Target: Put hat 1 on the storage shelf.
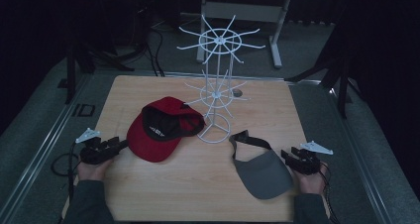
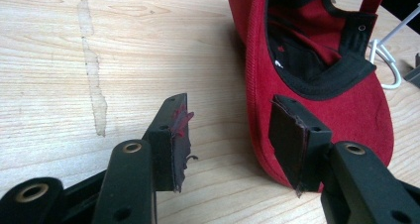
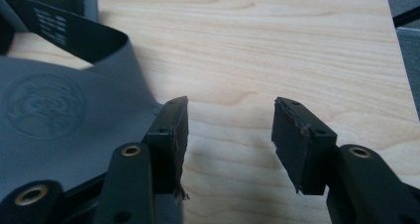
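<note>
— How far along are you?

— Hardly begun, I'd judge. The red corduroy cap with the black lining lies upside down on the pale wooden surface, and the grey visor with its black strap lies flat to its right. Neither hangs on the white wire rack with the two tiers of spokes, which stands bare between and behind them.

— What are your fingers doing?

— My left gripper has its fingers spread, empty, right at the brim edge of the cap; one finger looks to sit against the brim, the other over bare wood. My right gripper is spread too, holding nothing, with one finger at the rim of the visor and the other beside it over the surface.

— So what's left?

— Everything, I think: grip each hat, lift it, hang it on a spoke.

— Anything in the way?

— The rack's base ring sits close to the cap, and the visor's strap nearly reaches it. The lower spokes jut out over the cap's far side, so lifting could snag there.
</note>
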`<state>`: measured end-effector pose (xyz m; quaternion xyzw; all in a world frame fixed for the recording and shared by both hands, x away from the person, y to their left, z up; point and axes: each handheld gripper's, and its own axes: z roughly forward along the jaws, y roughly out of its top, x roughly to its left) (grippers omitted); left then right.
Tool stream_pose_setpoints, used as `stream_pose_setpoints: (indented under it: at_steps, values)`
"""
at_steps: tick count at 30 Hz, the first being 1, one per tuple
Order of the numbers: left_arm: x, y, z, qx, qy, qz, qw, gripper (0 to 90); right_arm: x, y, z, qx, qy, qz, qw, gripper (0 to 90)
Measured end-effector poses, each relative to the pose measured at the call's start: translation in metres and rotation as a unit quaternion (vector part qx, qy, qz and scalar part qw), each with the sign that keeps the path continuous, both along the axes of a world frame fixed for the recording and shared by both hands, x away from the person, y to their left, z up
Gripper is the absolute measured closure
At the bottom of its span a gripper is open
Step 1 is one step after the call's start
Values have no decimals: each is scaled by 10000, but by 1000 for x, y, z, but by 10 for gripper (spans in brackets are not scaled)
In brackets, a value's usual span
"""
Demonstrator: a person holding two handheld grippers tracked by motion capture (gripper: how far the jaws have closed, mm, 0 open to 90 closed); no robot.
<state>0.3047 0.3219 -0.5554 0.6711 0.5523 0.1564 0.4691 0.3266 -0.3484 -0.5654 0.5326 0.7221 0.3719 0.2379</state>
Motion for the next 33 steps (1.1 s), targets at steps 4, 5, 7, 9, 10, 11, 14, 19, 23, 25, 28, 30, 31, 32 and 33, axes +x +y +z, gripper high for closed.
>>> stream_pose_setpoints:
  at_steps: [4, 5, 7, 9, 10, 11, 14, 19, 23, 25, 28, 30, 31, 32, 33]
  values:
    - [0, 0, 0, 34, 15, -11, 10000, 508, 0, -1, 0, 13, 10, -12, 10000, 469]
    - [0, -1, 0, 33, 21, -9, 10000, 508, 0, -1, 0, 18, 29, -16, 10000, 468]
    - [0, -1, 0, 82, 48, -7, 10000, 508, 1, 0, 0, -65, 62, 10, 10000, 462]
    - [0, -2, 1, 142, 61, -4, 9999, 510, 2, 2, -1, -136, 100, 28, 9999, 456]
    - [0, -2, 2, 246, 73, 3, 9997, 510, 2, 3, -1, -175, 135, 51, 9997, 455]
    - [0, -3, 2, 339, 84, 11, 9994, 513, 3, 4, -1, -227, 159, 70, 9996, 450]
    - [1, -1, 5, 463, 110, 42, 9989, 518, 3, 6, -2, -345, 170, 96, 9992, 436]
    - [3, 3, 16, 495, 130, 0, 9987, 522, 3, 6, -2, -310, 188, 111, 9993, 429]
    - [7, 4, 23, 476, 191, -205, 9985, 520, 3, 6, -2, -286, 194, 135, 9993, 413]
    - [10, 4, 25, 510, 260, -282, 9980, 520, 3, 5, -2, -267, 200, 150, 9993, 408]
    - [14, 2, 30, 666, 338, -448, 9962, 521, 3, 5, -2, -259, 204, 148, 9993, 406]
    - [17, 0, 33, 743, 389, -584, 9948, 523, 3, 5, -2, -257, 204, 149, 9993, 404]
    - [18, -1, 35, 824, 412, -642, 9937, 523, 4, 5, -2, -255, 204, 149, 9994, 404]
    - [20, -2, 36, 863, 452, -718, 9927, 523, 4, 5, -2, -255, 205, 149, 9994, 404]
    - [22, -3, 37, 853, 496, -782, 9920, 523, 4, 5, -2, -256, 204, 149, 9994, 404]
